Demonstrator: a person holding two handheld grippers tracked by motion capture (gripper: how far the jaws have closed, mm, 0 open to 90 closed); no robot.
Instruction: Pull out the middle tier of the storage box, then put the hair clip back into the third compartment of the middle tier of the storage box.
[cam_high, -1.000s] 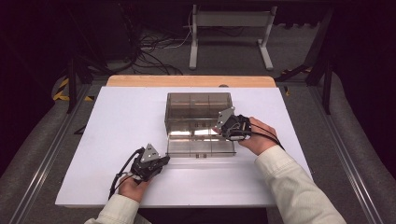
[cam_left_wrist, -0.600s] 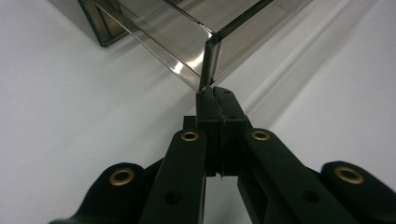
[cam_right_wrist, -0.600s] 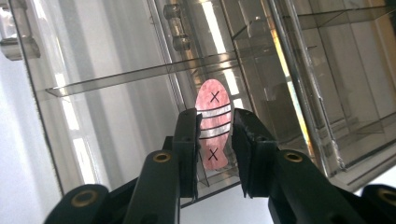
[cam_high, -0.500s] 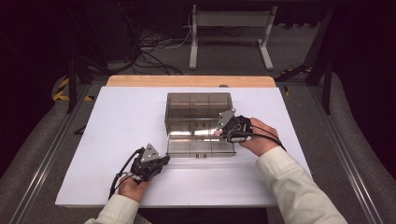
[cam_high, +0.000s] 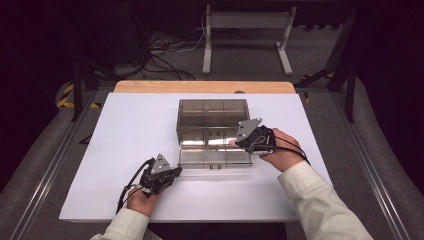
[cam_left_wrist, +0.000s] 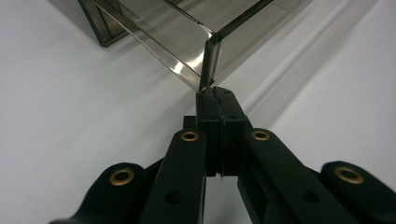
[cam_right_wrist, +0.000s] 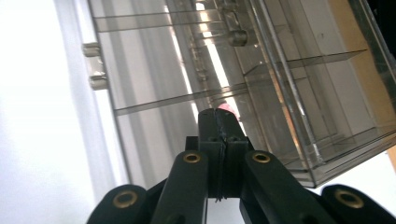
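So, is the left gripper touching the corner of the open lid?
Touching. In the left gripper view, the shut left gripper has its tips against the bottom corner of the smoky clear lid, with no gap between them.

High view overhead; gripper views close, sharing box (cam_high: 212, 132).

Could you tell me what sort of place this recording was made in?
Probably a lab workstation: a white board on a wooden table, loose cables on grey carpet behind, dark surroundings, and a metal stand.
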